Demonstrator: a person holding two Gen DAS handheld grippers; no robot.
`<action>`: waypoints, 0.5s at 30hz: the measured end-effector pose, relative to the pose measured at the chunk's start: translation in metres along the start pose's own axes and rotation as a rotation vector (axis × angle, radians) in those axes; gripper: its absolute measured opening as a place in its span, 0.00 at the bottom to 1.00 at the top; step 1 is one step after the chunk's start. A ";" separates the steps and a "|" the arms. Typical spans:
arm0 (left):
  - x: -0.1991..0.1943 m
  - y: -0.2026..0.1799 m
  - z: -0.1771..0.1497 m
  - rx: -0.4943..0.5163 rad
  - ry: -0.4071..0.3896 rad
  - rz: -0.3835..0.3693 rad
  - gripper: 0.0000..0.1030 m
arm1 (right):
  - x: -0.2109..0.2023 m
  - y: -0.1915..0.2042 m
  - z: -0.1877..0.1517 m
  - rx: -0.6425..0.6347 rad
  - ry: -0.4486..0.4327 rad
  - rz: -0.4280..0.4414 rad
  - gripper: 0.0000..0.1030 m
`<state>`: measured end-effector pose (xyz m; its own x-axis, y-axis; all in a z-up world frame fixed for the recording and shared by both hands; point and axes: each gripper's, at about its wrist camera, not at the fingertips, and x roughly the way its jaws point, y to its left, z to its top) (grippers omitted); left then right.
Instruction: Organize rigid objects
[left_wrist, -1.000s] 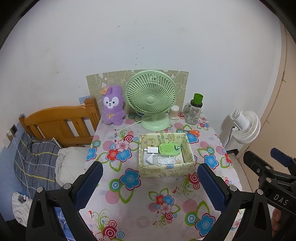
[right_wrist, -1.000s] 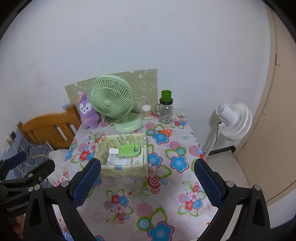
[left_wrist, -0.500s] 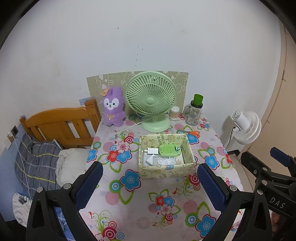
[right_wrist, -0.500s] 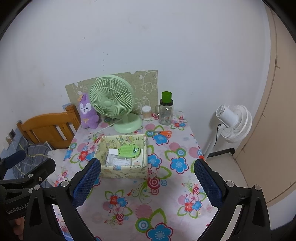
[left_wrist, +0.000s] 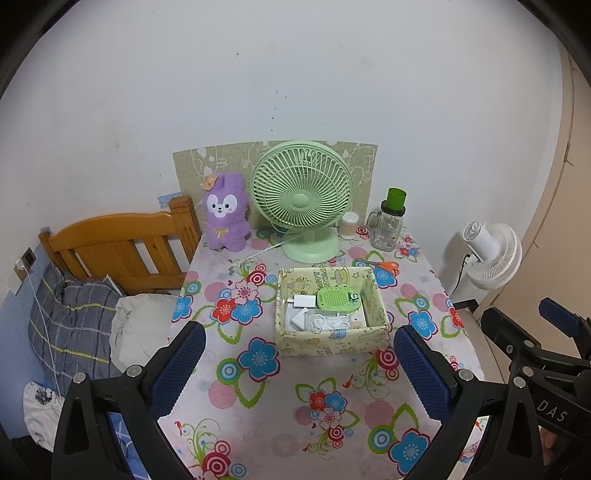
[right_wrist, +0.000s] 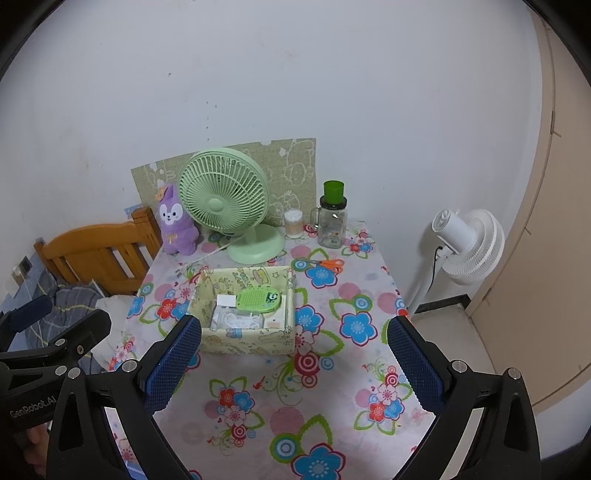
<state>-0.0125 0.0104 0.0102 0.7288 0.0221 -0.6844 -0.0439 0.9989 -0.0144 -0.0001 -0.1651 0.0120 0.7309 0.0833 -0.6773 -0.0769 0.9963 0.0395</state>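
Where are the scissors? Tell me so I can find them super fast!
Find the big green desk fan at the back of the flowery table. Just to its right, between the fan's base and the glass jar with the green lid, the scissors lie flat on the cloth behind the box. They are the only thing with bright orange handles.

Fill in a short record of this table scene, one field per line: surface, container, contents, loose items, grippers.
surface: table with flowered cloth
container: open box near the middle
contents: green gadget, white charger, white cable
loose items: scissors, green fan, jar, purple plush toy
grippers: left hand-held gripper open, empty; right hand-held gripper open, empty
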 end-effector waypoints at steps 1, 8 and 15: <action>0.000 -0.001 0.000 0.000 0.000 -0.001 1.00 | 0.000 -0.001 0.000 -0.001 -0.001 -0.001 0.99; 0.000 -0.004 0.002 0.001 0.003 -0.007 1.00 | 0.001 -0.003 0.002 0.002 0.011 -0.005 0.99; 0.000 -0.005 0.002 0.004 0.007 -0.007 1.00 | 0.000 -0.004 0.003 0.015 0.015 -0.003 0.99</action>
<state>-0.0105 0.0052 0.0119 0.7243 0.0144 -0.6893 -0.0358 0.9992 -0.0167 0.0021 -0.1687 0.0135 0.7210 0.0802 -0.6883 -0.0643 0.9967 0.0488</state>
